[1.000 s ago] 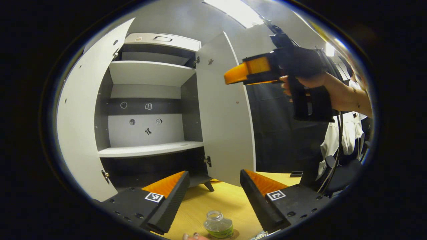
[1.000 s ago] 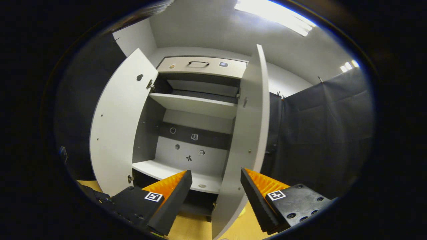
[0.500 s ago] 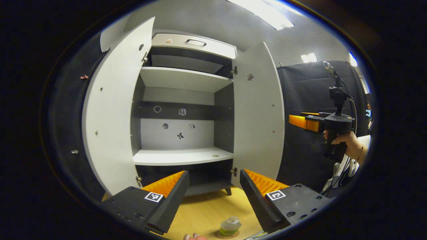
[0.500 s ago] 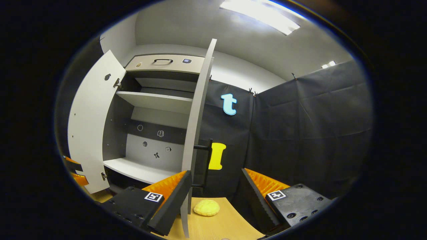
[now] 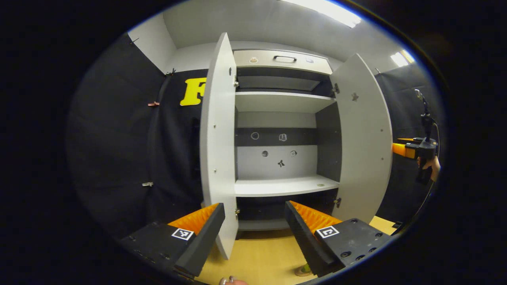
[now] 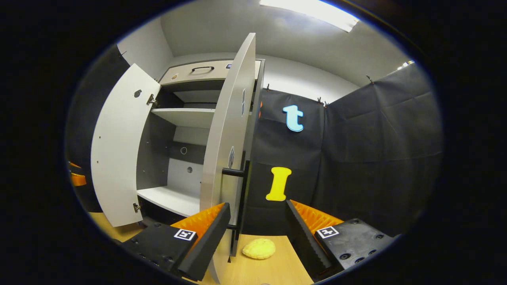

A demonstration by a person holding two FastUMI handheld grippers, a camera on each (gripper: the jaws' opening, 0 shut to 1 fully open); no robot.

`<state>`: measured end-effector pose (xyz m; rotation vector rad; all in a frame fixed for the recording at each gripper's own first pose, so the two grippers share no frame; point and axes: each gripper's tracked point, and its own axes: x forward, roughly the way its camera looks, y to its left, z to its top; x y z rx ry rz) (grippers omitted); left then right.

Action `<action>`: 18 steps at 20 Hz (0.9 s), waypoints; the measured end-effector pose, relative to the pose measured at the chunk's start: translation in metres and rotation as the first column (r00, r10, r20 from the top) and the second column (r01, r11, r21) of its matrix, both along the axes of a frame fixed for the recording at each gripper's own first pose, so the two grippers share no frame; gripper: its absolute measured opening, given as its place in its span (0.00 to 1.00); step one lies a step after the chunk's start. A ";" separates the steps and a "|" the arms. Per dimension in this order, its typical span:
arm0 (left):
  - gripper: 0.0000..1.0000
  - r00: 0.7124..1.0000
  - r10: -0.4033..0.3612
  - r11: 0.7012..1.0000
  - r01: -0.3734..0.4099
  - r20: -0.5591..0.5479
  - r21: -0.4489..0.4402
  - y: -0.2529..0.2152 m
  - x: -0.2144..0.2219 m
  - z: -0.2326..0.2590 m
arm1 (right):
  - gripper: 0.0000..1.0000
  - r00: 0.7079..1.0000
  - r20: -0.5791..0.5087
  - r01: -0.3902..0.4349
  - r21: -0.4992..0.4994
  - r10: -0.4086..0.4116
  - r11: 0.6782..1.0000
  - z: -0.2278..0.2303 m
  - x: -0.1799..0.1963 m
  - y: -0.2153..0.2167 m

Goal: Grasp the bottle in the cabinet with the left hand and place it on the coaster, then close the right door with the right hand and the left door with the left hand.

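Note:
The grey cabinet (image 5: pixel 277 186) stands with both doors swung out and its shelves bare. My left gripper (image 5: pixel 253 237) is open and empty, facing the edge of the left door (image 5: pixel 217 150). A sliver of the bottle on its coaster (image 5: pixel 303 271) peeks out by my right finger, low on the table. My right gripper (image 6: pixel 257 241) is open and empty beside the outer face of the right door (image 6: pixel 227 130), with the door's black handle (image 6: pixel 237 186) just ahead of its left finger. In the left gripper view the right gripper (image 5: pixel 412 148) is held by a hand past the right door (image 5: pixel 364 142).
The cabinet stands on a yellow wooden table (image 5: pixel 257 257). A yellow bun-like lump (image 6: pixel 258 248) lies on the table behind the right door. The left door (image 6: pixel 119 146) juts out at the left. Black cloth walls close in on both sides.
The left gripper has swung leftward, so the left door is now close ahead and the bottle sits at the lower right. The right gripper has shifted a little nearer the right door's handle.

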<state>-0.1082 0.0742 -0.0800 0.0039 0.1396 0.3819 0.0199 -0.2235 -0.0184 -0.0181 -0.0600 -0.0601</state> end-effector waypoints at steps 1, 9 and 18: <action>0.96 1.000 0.024 1.000 -0.024 -0.005 0.005 0.007 -0.006 0.001 | 0.94 1.000 -0.003 -0.028 0.027 0.028 0.999 -0.001 0.002 0.007; 0.96 0.996 0.089 0.996 -0.089 0.006 0.018 0.038 -0.017 0.013 | 0.94 0.989 -0.001 -0.145 0.032 0.145 0.989 -0.001 0.015 0.061; 0.96 0.997 0.074 0.997 -0.074 0.003 0.025 0.080 -0.014 0.006 | 0.95 0.981 0.004 -0.194 0.042 0.194 0.980 -0.003 0.055 0.122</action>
